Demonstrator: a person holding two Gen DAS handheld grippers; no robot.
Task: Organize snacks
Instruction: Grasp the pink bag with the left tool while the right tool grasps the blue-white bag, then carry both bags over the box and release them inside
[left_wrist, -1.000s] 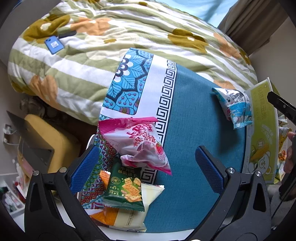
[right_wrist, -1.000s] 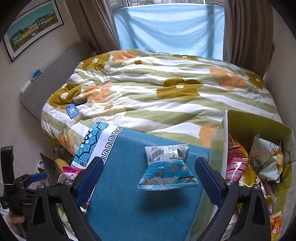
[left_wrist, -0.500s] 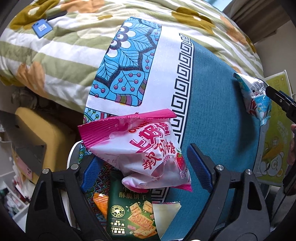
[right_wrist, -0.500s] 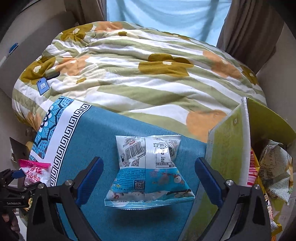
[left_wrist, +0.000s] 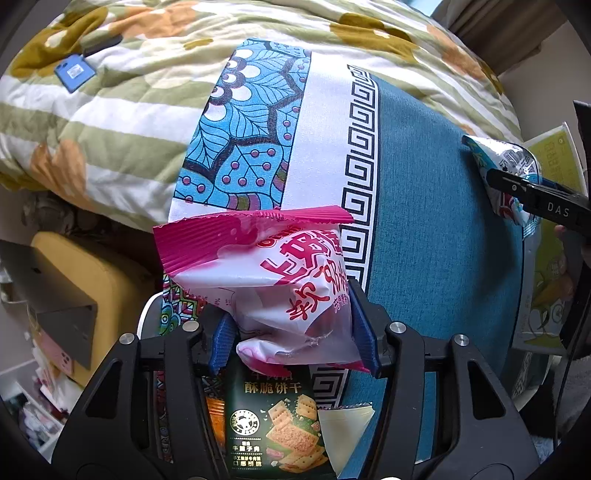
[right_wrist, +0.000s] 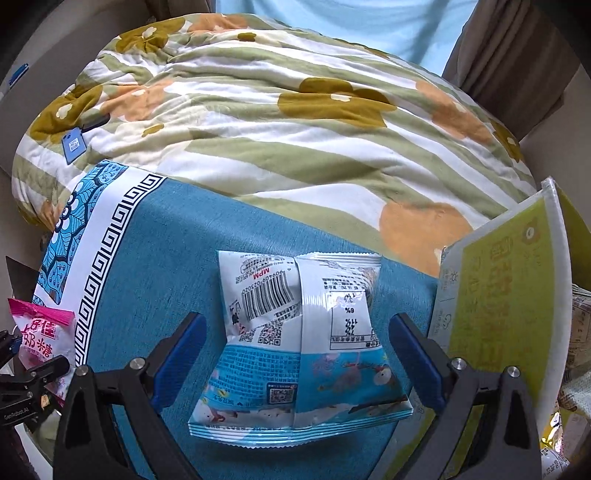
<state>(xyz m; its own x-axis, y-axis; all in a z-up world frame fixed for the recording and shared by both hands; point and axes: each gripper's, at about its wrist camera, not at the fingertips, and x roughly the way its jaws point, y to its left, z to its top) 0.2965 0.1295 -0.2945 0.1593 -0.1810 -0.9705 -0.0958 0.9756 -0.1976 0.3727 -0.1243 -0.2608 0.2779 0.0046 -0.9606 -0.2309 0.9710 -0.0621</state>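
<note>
**A:** Where's the pink snack bag (left_wrist: 280, 284)?

**B:** At the patterned edge of the blue cloth (left_wrist: 424, 229) on the bench, on top of a green cracker packet (left_wrist: 277, 424). The left tool (left_wrist: 291, 328) is closing on it, blue pads already denting its lower sides.

**A:** How will it handle?

**B:** Light and puffy, I'd judge: slick film that crumples (the contents may crush if squeezed hard). Gripping the belly works; the crimped top seam would be firmer.

**A:** And the other one?

**B:** The blue-and-white packet (right_wrist: 303, 347) lies flat, barcode side up, beside the yellow-green box (right_wrist: 506, 295). The right tool (right_wrist: 295, 365) straddles it, jaws apart, not touching. Also a soft pillow pack; take it across the narrow width, mid-body.
</note>
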